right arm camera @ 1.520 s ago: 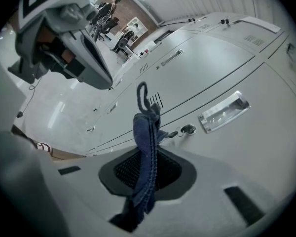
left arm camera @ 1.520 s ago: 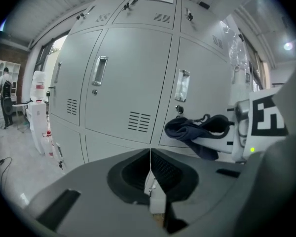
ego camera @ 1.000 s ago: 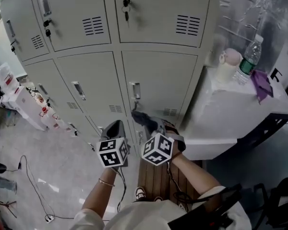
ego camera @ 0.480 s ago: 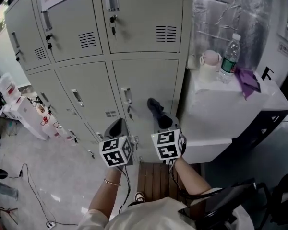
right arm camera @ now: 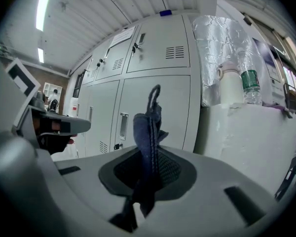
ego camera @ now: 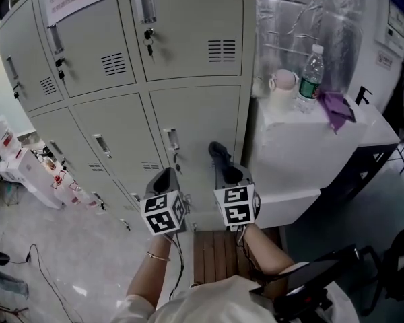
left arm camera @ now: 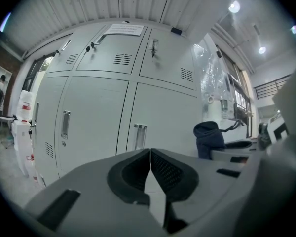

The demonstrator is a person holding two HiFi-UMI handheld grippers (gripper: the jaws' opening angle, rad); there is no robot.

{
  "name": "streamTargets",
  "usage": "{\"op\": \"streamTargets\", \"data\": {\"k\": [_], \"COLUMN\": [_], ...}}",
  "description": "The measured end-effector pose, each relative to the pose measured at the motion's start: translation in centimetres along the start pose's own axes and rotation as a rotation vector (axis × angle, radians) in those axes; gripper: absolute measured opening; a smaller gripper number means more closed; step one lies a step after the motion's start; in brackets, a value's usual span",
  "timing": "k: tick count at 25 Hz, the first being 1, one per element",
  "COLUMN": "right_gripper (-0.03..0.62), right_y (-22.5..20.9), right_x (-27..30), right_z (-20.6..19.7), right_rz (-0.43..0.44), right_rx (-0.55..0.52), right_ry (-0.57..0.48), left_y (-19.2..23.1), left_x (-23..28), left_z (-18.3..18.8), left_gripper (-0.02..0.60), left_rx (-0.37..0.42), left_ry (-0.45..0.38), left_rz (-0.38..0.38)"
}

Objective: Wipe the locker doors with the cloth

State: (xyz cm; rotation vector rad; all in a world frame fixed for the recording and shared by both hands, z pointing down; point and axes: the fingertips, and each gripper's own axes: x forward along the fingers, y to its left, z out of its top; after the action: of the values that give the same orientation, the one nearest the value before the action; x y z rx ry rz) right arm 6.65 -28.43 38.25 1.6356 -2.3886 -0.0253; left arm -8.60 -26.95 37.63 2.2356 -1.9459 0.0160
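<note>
**Dark cloth held up in front of the lockers, not yet on a door**

The bank of pale grey lockers (ego camera: 188, 39) fills the view ahead, with a white surface (ego camera: 303, 147) against its right side carrying a bottle (ego camera: 310, 69), a cup (ego camera: 281, 89) and a purple rag (ego camera: 335, 106). The right gripper (ego camera: 226, 172) is clenched on the dark cloth (ego camera: 219, 155), which stands up out of it lengthwise and points at the lockers' middle-row right-hand door (ego camera: 202, 120). That door lies straight ahead of the cloth, seemingly near but with no clear contact. The left gripper (ego camera: 165, 180), beside the right one and further from the lockers' right edge, is clenched on nothing. The right hand looks the one to press forward.
</note>
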Motion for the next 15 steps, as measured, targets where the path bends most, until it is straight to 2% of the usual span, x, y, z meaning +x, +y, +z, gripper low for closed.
{"op": "streamTargets", "data": {"k": [5,15], "right_gripper": [0.041,0.040], "right_y": [-0.2,-0.1], "right_x": [0.2,0.7], "right_z": [0.5,1.2], "right_rz": [-0.042,-0.056], "right_rx": [-0.016,0.000], "right_ry": [-0.007,-0.016], "left_y": [0.4,0.7], "left_x": [0.6,1.4], "left_z": [0.4,0.9], "left_gripper": [0.009,0.009], "left_rx": [-0.003,0.003], "left_ry": [-0.008,-0.010], "left_rz": [-0.024,-0.052]}}
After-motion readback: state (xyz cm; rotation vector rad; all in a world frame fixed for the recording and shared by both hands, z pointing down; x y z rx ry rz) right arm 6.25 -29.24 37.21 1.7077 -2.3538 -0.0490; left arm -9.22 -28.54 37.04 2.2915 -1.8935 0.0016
